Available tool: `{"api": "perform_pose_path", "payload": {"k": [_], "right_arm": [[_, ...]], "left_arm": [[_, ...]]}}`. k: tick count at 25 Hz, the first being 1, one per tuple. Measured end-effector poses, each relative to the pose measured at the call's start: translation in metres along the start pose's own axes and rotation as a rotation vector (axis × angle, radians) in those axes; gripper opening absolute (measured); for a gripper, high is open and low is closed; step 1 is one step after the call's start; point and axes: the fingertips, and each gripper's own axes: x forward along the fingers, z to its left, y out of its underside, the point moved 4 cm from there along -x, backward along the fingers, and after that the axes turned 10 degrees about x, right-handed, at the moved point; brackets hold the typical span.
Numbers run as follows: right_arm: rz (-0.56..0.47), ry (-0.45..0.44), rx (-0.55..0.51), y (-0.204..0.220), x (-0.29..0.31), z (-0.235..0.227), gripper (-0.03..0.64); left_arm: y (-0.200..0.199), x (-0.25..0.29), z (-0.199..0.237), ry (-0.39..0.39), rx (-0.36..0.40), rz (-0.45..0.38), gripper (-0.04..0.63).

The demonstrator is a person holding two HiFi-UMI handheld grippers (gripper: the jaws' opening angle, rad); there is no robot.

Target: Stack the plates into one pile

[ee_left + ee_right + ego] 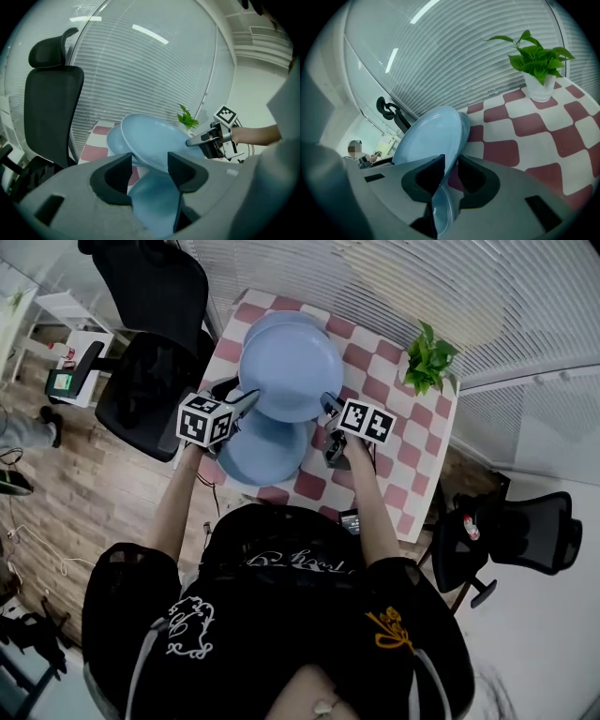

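Note:
Three light-blue plates are on the red-and-white checked table (412, 451). One plate (291, 371) (154, 140) (424, 140) is lifted and tilted above the other two. My right gripper (328, 407) (451, 164) (197, 139) is shut on its right rim. My left gripper (246, 399) (149, 164) stands open at the opposite rim, which sits between its wide jaws. A second plate (267, 324) (114, 140) lies flat at the far end, partly under the lifted one. The third plate (262, 457) (154, 201) (443, 211) lies nearest me, below both grippers.
A potted green plant (429, 357) (539, 65) (187, 119) stands at the table's far right corner. A black office chair (155, 343) (51, 112) is close to the table's left side, another chair (525, 531) to the right. White blinds run behind the table.

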Motion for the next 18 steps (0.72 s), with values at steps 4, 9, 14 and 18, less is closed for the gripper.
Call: {"api": "perform_pose_path", "payload": {"k": [4, 9, 14, 18], "right_arm": [[0.043, 0.061, 0.074, 0.001, 0.022, -0.01, 0.082], [0.047, 0.098, 0.257, 0.003, 0.042, -0.021, 0.057], [0.013, 0.121, 0.365, -0.003, 0.051, -0.024, 0.037], [0.003, 0.134, 0.401, -0.008, 0.058, -0.022, 0.031]], "left_arm": [[0.012, 0.02, 0.018, 0.036, -0.033, 0.047, 0.247], [0.029, 0.037, 0.034, 0.046, -0.07, 0.095, 0.247], [0.034, 0.046, 0.041, 0.048, -0.065, 0.097, 0.249], [0.031, 0.044, 0.05, -0.003, -0.022, 0.093, 0.25]]}}
